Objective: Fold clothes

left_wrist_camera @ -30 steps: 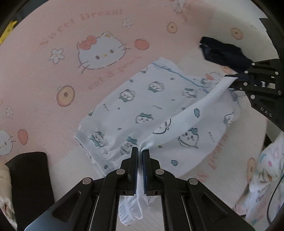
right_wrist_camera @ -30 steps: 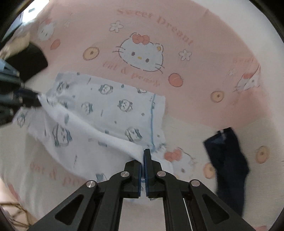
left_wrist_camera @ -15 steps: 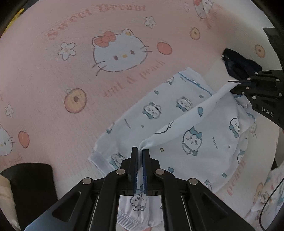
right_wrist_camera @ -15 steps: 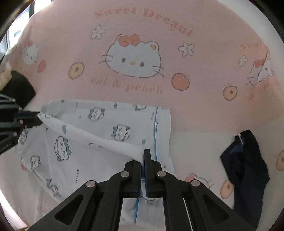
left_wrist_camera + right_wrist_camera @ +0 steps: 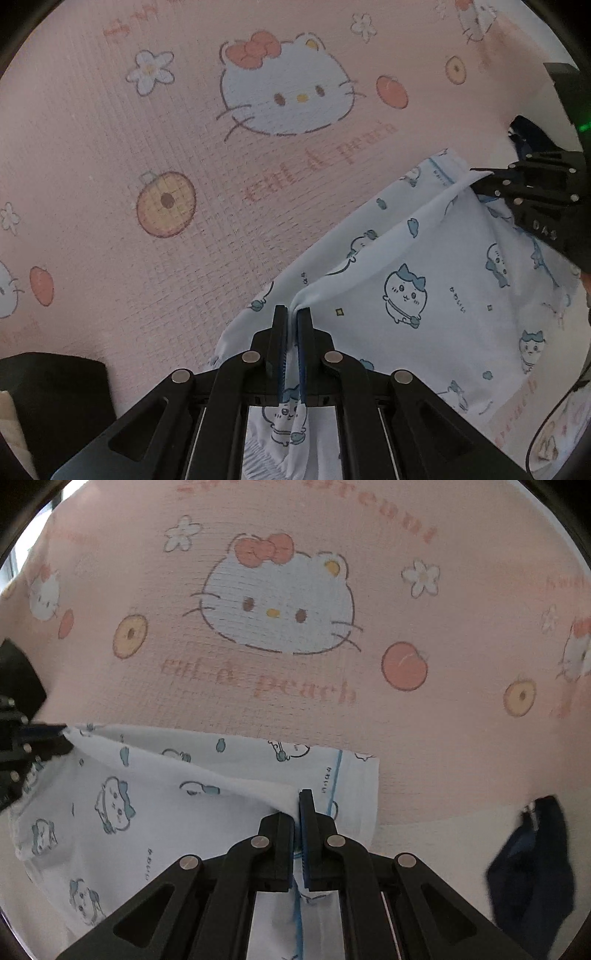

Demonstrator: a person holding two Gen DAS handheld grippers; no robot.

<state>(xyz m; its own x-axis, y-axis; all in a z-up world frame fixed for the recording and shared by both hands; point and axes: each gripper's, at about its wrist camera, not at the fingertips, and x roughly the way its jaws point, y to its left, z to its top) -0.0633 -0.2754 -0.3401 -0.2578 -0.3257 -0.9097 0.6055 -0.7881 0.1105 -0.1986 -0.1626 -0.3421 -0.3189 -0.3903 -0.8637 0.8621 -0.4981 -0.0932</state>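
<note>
**Both tools clamped on one printed garment, top layer lifted over the pink sheet**

Left tool (image 5: pixel 291 314): jaws closed tight on a pinched fold of the pale blue printed garment (image 5: pixel 424 295). Cloth runs back between the fingers and hangs bunched below them, near the camera.

Right tool (image 5: pixel 297 805): jaws likewise closed on an edge of the same garment (image 5: pixel 155 805), close to the blue piping line near its right edge. A strip of cloth passes down between the fingers.

Garment: small blue cartoon animals on a near-white ground. It lies partly on the pink cartoon-cat sheet (image 5: pixel 424 738), with its upper layer raised and drawn taut between the two tools. In the left wrist view the right tool (image 5: pixel 480 173) shows at the far right, gripping the other end of the raised edge. In the right wrist view the left tool (image 5: pixel 55 733) shows at the left edge doing the same.

Other items: a dark navy garment (image 5: pixel 528 878) lies crumpled on the sheet to the right, apart from the printed garment. A black object (image 5: pixel 55 398) sits at the near left in the left wrist view; what it is cannot be told.
</note>
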